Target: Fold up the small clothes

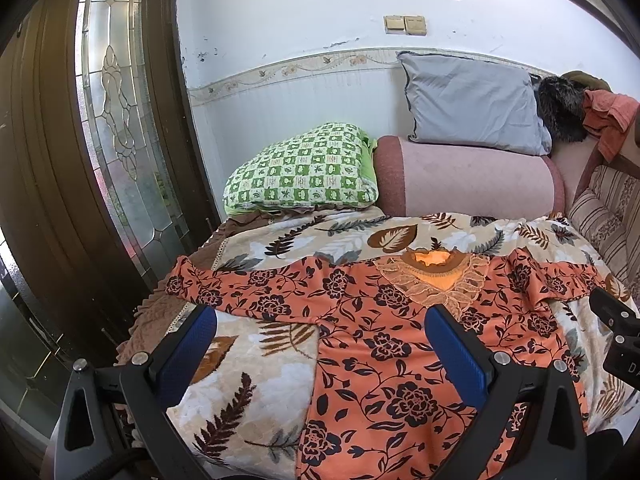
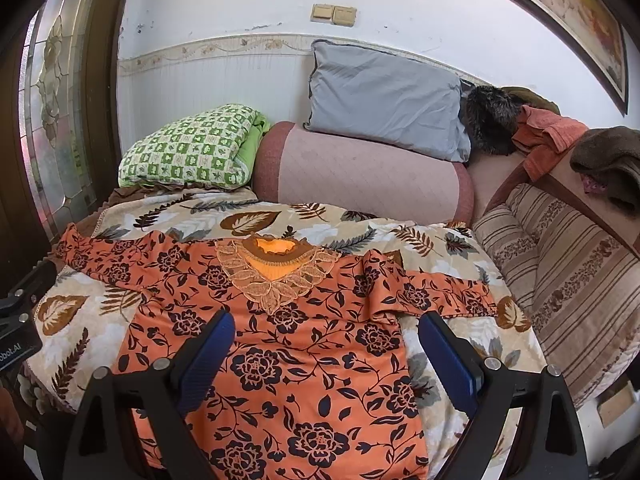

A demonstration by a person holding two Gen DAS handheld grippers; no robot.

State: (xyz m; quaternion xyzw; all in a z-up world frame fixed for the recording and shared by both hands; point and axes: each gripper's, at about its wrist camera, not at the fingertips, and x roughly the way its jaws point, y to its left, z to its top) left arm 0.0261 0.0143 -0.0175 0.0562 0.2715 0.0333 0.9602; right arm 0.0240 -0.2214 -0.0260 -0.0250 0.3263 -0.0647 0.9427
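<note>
An orange top with dark flowers and a lace neckline (image 1: 384,344) (image 2: 288,344) lies spread flat on a leaf-patterned blanket (image 1: 256,384) (image 2: 72,336), sleeves stretched out to both sides. My left gripper (image 1: 320,332) hovers open over the garment's left edge, below the left sleeve (image 1: 224,284). My right gripper (image 2: 326,336) is open above the garment's right side, under the right sleeve (image 2: 440,292). Nothing sits between either pair of blue pads (image 1: 456,352) (image 2: 208,356). The right gripper's body (image 1: 616,332) shows at the right edge of the left wrist view, and the left gripper's body (image 2: 16,320) at the left edge of the right wrist view.
Behind the blanket lie a green checked pillow (image 1: 304,168), a pink bolster (image 1: 472,180) and a grey cushion (image 1: 472,104). A wooden door with leaded glass (image 1: 120,112) stands at left. A striped sofa cushion (image 2: 568,272) and piled clothes (image 2: 544,136) are at right.
</note>
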